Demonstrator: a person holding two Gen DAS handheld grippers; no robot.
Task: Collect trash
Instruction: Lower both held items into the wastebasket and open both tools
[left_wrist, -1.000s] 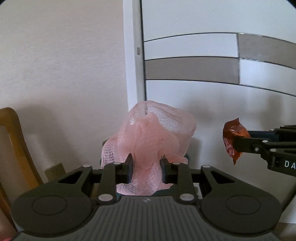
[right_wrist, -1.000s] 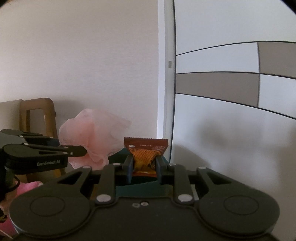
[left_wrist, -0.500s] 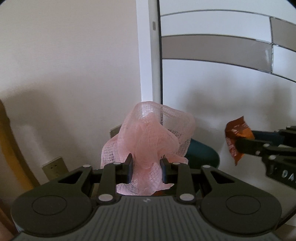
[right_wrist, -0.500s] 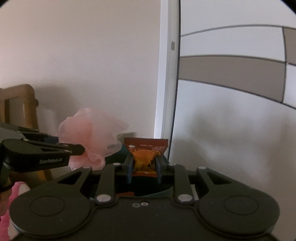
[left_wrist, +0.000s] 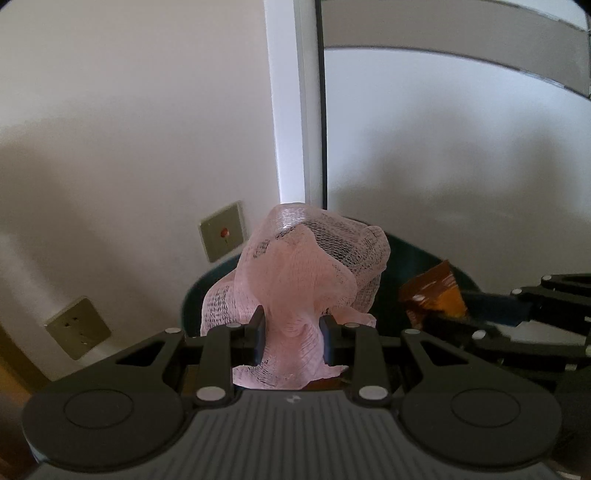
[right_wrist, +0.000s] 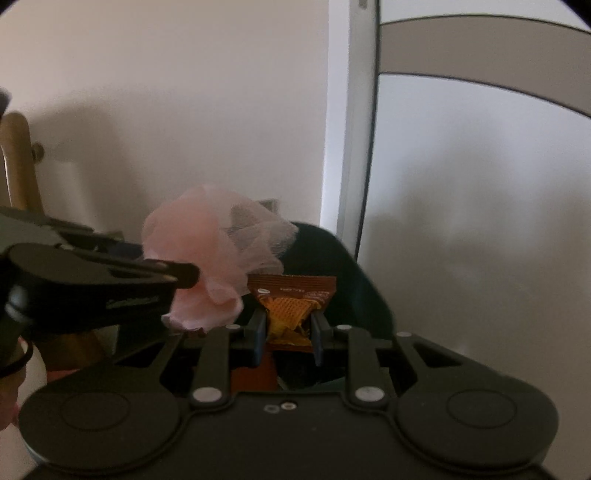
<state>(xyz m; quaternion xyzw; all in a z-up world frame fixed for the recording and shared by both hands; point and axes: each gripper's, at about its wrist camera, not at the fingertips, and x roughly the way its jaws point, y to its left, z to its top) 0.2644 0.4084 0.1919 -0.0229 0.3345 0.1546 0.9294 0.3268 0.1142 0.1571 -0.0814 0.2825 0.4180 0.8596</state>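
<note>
Both grippers are descending toward the dark green bin, each carrying one piece of trash.

Compared with a second ago, the view is tilting downward: the bin (left_wrist: 417, 258), then only a sliver behind the load, is now filling the lower centre of both frames, so the drop-off is judged to be close. At lower centre of the left wrist view, the left gripper (left_wrist: 291, 341) is clamping a narrow fold of the pink mesh netting (left_wrist: 306, 273), jaws nearly together, the bulk billowing above the bin rim. At lower centre of the right wrist view, the right gripper (right_wrist: 288, 338) is pinching the orange-brown snack wrapper (right_wrist: 291, 299), jaws slightly apart, just in front of the bin.
</note>
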